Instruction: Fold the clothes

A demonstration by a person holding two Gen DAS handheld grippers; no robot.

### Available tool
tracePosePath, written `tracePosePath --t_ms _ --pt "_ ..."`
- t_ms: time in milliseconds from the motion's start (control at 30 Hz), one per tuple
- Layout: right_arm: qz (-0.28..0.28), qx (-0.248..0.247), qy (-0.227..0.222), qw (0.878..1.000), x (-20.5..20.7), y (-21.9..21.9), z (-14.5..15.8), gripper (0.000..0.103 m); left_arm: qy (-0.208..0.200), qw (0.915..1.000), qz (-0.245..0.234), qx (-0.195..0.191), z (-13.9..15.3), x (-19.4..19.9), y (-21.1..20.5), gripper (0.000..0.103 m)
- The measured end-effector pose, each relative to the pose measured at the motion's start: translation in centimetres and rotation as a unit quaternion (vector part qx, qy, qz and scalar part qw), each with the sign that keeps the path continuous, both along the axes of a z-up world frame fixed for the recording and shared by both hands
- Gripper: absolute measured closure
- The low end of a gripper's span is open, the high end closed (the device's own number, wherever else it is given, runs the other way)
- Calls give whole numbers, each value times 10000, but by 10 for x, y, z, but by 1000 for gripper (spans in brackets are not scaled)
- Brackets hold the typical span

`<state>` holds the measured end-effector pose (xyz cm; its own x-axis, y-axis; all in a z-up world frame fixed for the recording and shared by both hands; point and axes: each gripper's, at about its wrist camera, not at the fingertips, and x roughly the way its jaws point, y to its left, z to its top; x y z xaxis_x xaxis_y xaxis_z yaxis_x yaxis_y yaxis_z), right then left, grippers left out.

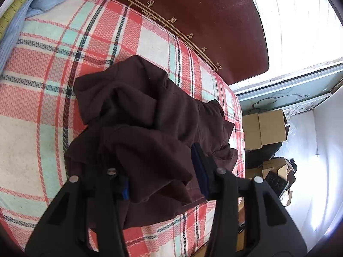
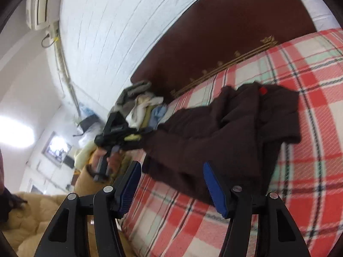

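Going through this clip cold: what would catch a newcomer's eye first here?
The crumpled dark maroon garment heaped near the edge of the bed, on the red, mint and cream plaid sheet. Next, the glossy reddish-brown headboard behind it. The left gripper has cloth between its open jaws; the right gripper stands open.

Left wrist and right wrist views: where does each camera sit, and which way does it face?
Left wrist: on the left gripper, looking down over the crumpled dark brown garment on the red plaid bed cover; open jaws straddle a fold.
Right wrist: on the right gripper, facing across the bed towards the white wall; open jaws, the other gripper in the person's hand.
Shared: garment, bed cover, dark red headboard.
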<state>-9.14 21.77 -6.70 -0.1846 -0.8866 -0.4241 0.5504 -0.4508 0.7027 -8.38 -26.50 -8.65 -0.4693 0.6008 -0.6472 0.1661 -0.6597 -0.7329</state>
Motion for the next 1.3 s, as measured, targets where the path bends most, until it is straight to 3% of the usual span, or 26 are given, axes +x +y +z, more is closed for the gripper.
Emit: tracePosePath --t_ms 133,267,367,500,767,900,967,1067,1133,1200,1300 --pt "206 365 -405 9983 -2 -34 -34 40 -42 9999 44 80 -2 -2 -1 54" --pt "159 492 -520 9973 -21 -51 -51 40 -13 9999 53 134 -2 0 -3 54" --pt "-4 312 -351 9989 -35 -52 -43 40 76 9998 51 151 1 1 -4 52" --pt "-297 67 -136 9994 -63 -52 -23 40 260 9995 55 161 10 1 -2 31" --pt "-668 359 -1 9971 -130 -68 -4 40 791 9963 179 -283 36 -3 0 26" --pt "-784 660 165 9946 -136 -78 1 40 988 9917 213 -797 48 1 3 26" --pt "-813 824 492 9921 -127 -77 10 40 1149 9875 44 -1082 54 7 11 26" --pt "-933 1484 1229 9768 -106 -73 23 39 1408 9766 -460 -1557 62 14 33 26" --pt "-1038 1847 1538 9651 -94 -67 25 29 1576 9657 -935 -1838 63 17 56 26" --pt "-1054 2039 1638 9594 -89 -63 21 23 1641 9551 -1282 -2106 58 16 75 26" --pt "-1035 2307 1550 9550 -93 -57 6 23 1484 9526 -1406 -2253 47 2 87 26"
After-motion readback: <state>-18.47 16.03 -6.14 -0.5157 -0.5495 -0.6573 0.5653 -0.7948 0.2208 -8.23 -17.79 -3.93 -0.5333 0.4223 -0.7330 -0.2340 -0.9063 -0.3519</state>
